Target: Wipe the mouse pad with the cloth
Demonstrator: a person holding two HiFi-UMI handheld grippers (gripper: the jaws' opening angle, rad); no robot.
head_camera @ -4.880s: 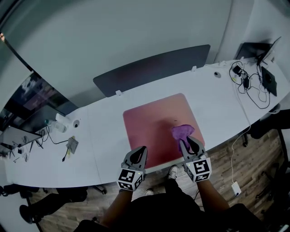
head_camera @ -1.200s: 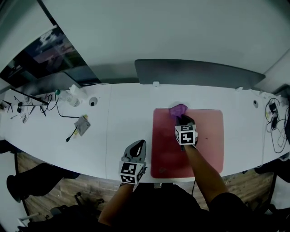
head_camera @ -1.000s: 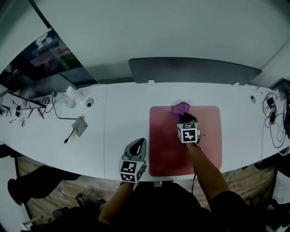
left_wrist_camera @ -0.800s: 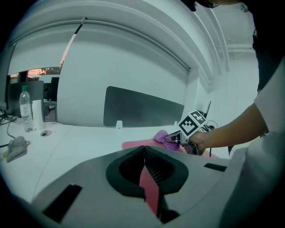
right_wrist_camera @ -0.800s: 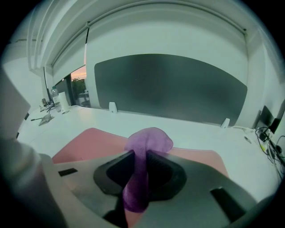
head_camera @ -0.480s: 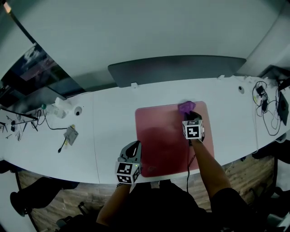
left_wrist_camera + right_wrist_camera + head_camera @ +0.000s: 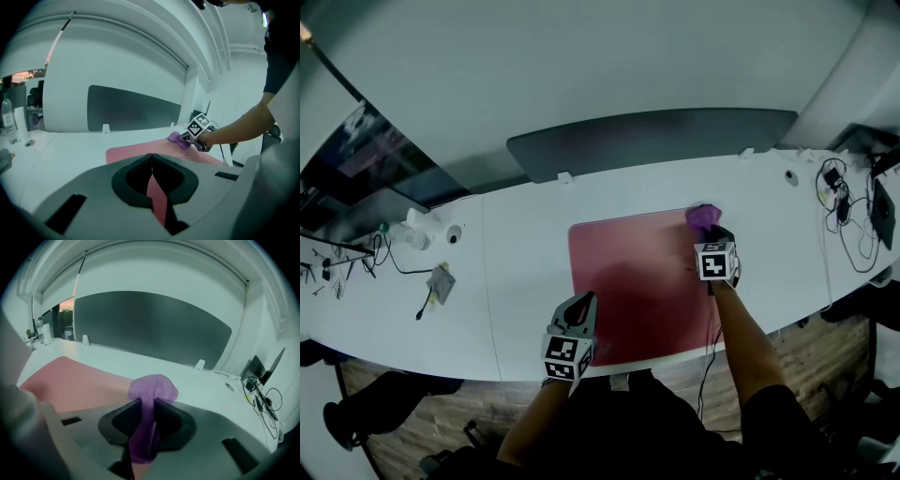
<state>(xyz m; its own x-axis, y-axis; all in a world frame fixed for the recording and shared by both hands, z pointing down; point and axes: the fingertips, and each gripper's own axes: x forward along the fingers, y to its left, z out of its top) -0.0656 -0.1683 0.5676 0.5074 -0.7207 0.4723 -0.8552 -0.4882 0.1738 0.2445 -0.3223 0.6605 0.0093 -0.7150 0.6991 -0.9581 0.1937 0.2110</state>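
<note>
A pink mouse pad (image 7: 637, 281) lies on the white desk (image 7: 525, 272). My right gripper (image 7: 712, 236) is shut on a purple cloth (image 7: 704, 216) at the pad's far right corner, the cloth bunched against the pad's edge. In the right gripper view the cloth (image 7: 149, 404) runs down between the jaws, with the pad (image 7: 75, 383) to the left. My left gripper (image 7: 579, 309) hangs shut at the pad's near left corner with nothing in it. In the left gripper view the pad (image 7: 140, 152) stretches ahead, with the cloth (image 7: 178, 139) and the right gripper far off.
A dark divider panel (image 7: 656, 141) stands along the desk's back edge. Cables and a laptop (image 7: 853, 197) lie at the far right. A bottle, a small round device and a cable adapter (image 7: 436, 281) sit at the left. Wooden floor shows below the desk's front edge.
My right gripper has dragged the cloth along the pad's far edge, from near the far left corner to the far right corner. The left gripper has stayed at the near left corner.
</note>
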